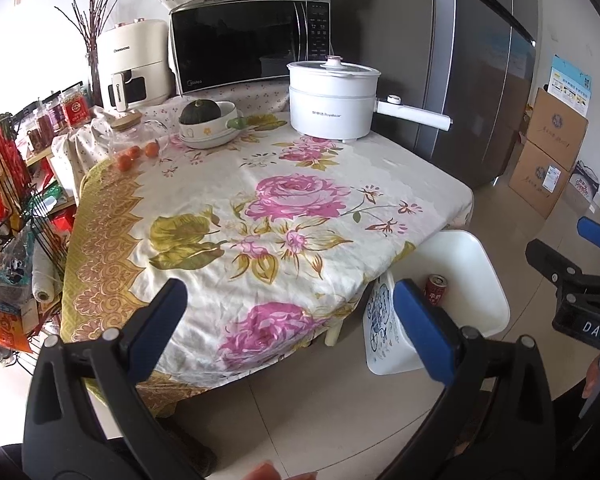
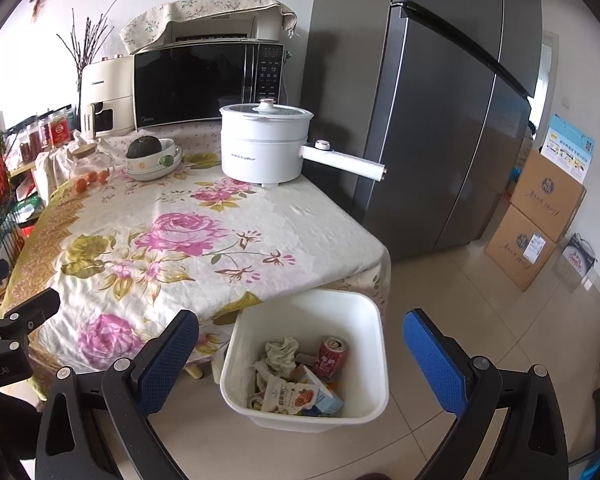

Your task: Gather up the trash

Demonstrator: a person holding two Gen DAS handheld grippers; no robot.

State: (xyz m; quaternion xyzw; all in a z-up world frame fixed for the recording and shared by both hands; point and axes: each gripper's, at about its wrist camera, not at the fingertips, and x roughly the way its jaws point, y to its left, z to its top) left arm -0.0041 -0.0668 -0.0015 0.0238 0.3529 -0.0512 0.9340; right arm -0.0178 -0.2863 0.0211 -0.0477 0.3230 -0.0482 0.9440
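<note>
A white trash bin [image 2: 374, 320] stands on the floor at the table's near right corner. It holds a red can [image 2: 332, 356], a crumpled tissue [image 2: 281, 354], a snack packet [image 2: 286, 394] and a small carton [image 2: 324, 394]. In the left wrist view the bin [image 1: 484, 280] shows the red can [image 1: 436, 289] inside. My right gripper [image 2: 302, 356] is open and empty, just above and in front of the bin. My left gripper [image 1: 290, 328] is open and empty over the table's front edge. The right gripper also shows at the right of the left wrist view [image 1: 572, 272].
The floral-cloth table [image 1: 260, 208] carries a white electric pot [image 1: 332, 98], a bowl with a green squash [image 1: 208, 122], a glass jar and small oranges [image 1: 138, 154]. A microwave [image 1: 248, 46], fridge [image 2: 440, 120], cardboard boxes [image 2: 536, 224] and a wire rack [image 1: 8, 208] surround it.
</note>
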